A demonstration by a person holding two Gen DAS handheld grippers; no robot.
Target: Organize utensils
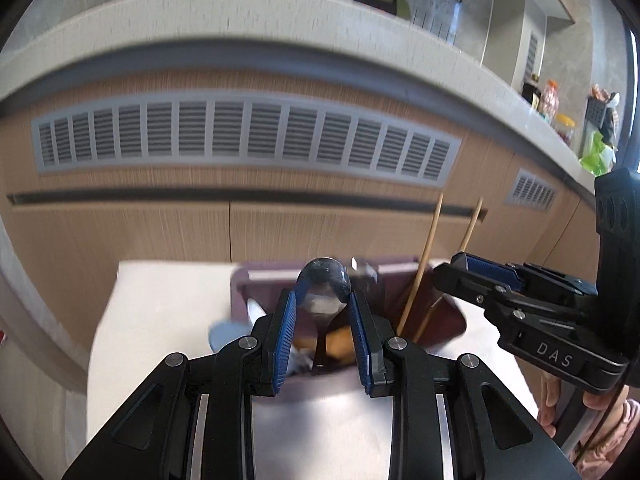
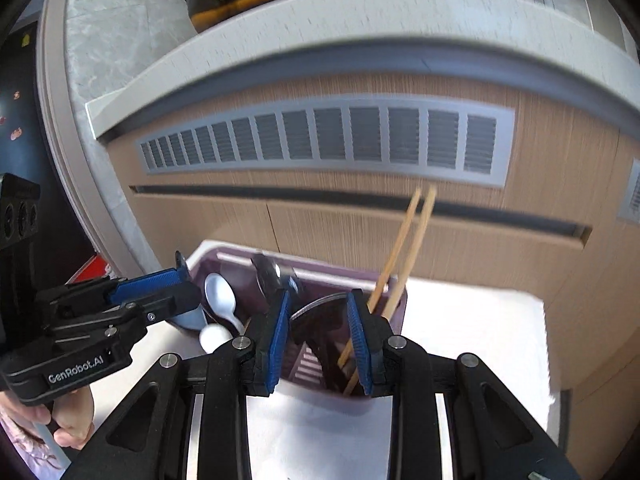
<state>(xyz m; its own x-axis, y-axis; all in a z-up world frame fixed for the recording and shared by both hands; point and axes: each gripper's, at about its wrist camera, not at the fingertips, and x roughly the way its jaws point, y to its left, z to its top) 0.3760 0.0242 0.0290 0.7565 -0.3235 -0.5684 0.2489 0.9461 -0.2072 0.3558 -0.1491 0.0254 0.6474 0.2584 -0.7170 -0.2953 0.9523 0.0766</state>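
Observation:
A dark metal spoon (image 1: 324, 280) sits bowl-up between the tips of my left gripper (image 1: 324, 300), which is shut on it. Its handle hangs down into the mauve utensil holder (image 1: 240, 280). From the right wrist view, the left gripper (image 2: 188, 280) hovers at the holder's (image 2: 240, 258) left corner. My right gripper (image 2: 318, 300) is over the holder's right part, its jaws a little apart with nothing spanning them. Two wooden chopsticks (image 2: 404, 240) stand in the holder and lean past its right pad (image 2: 360, 340). The chopsticks (image 1: 428, 240) and right gripper (image 1: 452, 276) also show in the left wrist view.
The holder also contains a white spoon (image 2: 220, 296) and other dark metal utensils (image 2: 268, 272). It stands on a white cloth (image 2: 480, 340). A wooden cabinet front with vent grilles (image 1: 248, 140) rises close behind, under a pale countertop (image 1: 240, 12). A person's hand (image 2: 72, 428) holds each gripper.

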